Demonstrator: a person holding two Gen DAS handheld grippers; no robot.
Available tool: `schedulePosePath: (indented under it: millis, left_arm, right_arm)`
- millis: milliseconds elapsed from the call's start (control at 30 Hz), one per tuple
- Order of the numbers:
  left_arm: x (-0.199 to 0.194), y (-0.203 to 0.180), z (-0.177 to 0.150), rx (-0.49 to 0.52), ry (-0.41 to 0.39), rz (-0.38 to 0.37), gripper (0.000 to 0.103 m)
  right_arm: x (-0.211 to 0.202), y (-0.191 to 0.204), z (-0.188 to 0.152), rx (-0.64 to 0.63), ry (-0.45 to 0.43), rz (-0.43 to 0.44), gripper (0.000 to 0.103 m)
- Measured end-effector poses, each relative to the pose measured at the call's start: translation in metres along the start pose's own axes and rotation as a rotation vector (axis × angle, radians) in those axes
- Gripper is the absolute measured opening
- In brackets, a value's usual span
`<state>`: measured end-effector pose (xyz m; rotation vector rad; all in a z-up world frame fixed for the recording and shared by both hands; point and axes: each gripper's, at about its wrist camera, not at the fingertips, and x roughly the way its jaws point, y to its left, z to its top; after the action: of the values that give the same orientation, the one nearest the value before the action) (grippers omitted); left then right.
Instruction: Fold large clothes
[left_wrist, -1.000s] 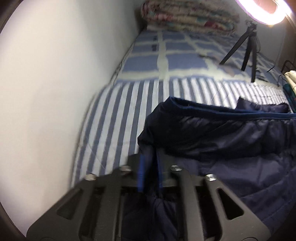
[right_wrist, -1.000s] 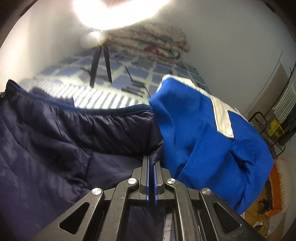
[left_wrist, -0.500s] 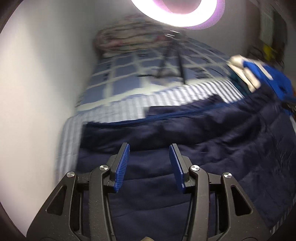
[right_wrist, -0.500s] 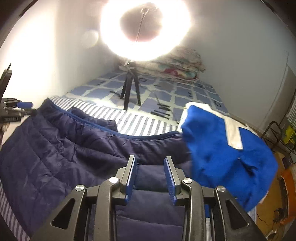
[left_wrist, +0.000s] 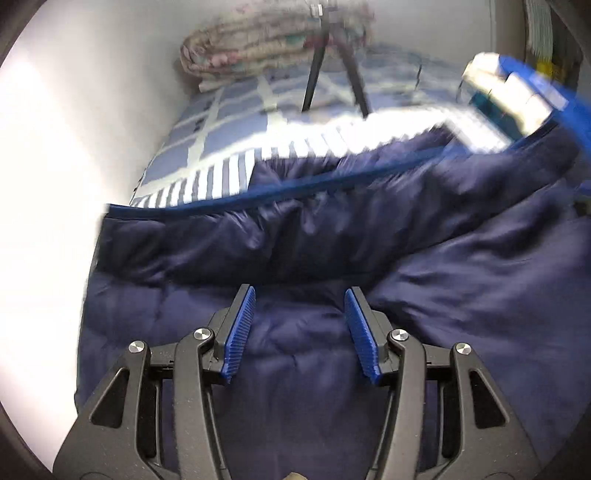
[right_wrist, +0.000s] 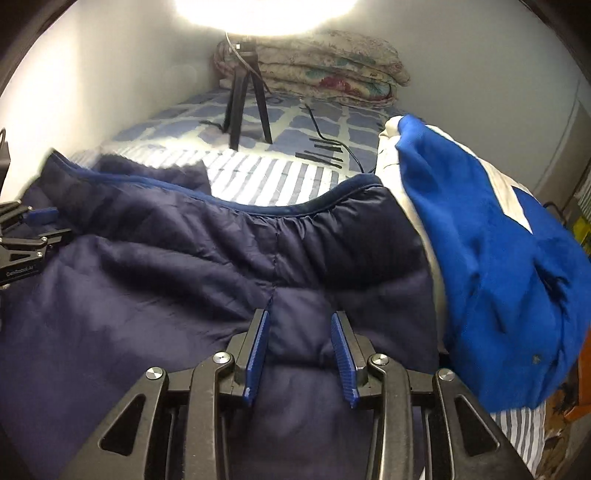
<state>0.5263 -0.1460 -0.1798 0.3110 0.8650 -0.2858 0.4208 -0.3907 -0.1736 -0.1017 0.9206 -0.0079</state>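
Both grippers, left (left_wrist: 299, 332) and right (right_wrist: 300, 354), opening with nothing pinched between the pads, hovering over the navy jacket (right_wrist: 184, 266) spread on the striped bed (right_wrist: 266, 177). Looks like between folds; next probably needs fresh grabs on an edge to fold over.

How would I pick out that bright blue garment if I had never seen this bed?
Start at the bed with the blue-and-white striped sheet, where a dark navy quilted jacket lies spread out. At the jacket's right end, by the bed's edge, sits the heaped bright blue garment. Unlike the dark, puffy jacket, it is vivid royal blue, smooth, with white panels.
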Motion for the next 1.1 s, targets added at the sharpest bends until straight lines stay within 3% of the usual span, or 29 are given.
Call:
schedulePosePath:
  millis: [133,200,267,333,433,533,633,733,933,1100]
  left_arm:
    - [-0.063,-0.005,-0.020,-0.015,-0.059,-0.095,0.054]
    - [-0.087,-0.016,-0.040,-0.038,-0.057,-0.173,0.054]
    - [-0.101,-0.032,-0.063,-0.048,-0.040,-0.229,0.054]
    - [-0.107,-0.051,-0.081,-0.016,-0.037,-0.216,0.054]
    - [-0.099,-0.073,-0.104,0.004,-0.023,-0.171,0.054]
    - [-0.082,-0.085,-0.122,-0.004,0.012,-0.141,0.054]
    - [-0.067,-0.092,-0.124,0.033,0.002,-0.113,0.055]
    - [-0.075,-0.088,-0.118,0.007,0.038,-0.121,0.054]
    - [-0.120,-0.064,-0.115,-0.035,0.007,-0.123,0.054]
    - [-0.132,-0.047,-0.129,-0.103,0.022,-0.153,0.054]
  right_arm:
    - [-0.069,-0.009,-0.018,0.063,-0.061,0.104,0.048]
    - [-0.101,-0.013,-0.035,0.091,-0.081,0.153,0.049]
    - [-0.131,-0.017,-0.054,0.125,-0.100,0.189,0.056]
    - [-0.158,-0.021,-0.078,0.164,-0.114,0.207,0.063]
    - [-0.181,-0.023,-0.119,0.211,-0.116,0.161,0.071]
    - [-0.182,-0.032,-0.158,0.304,-0.084,0.140,0.082]
    - [-0.164,-0.044,-0.190,0.432,-0.033,0.131,0.082]
    - [-0.146,-0.063,-0.221,0.668,-0.015,0.232,0.082]
    - [-0.116,-0.070,-0.236,0.880,-0.010,0.387,0.086]
    - [-0.102,-0.065,-0.224,0.957,-0.020,0.389,0.086]
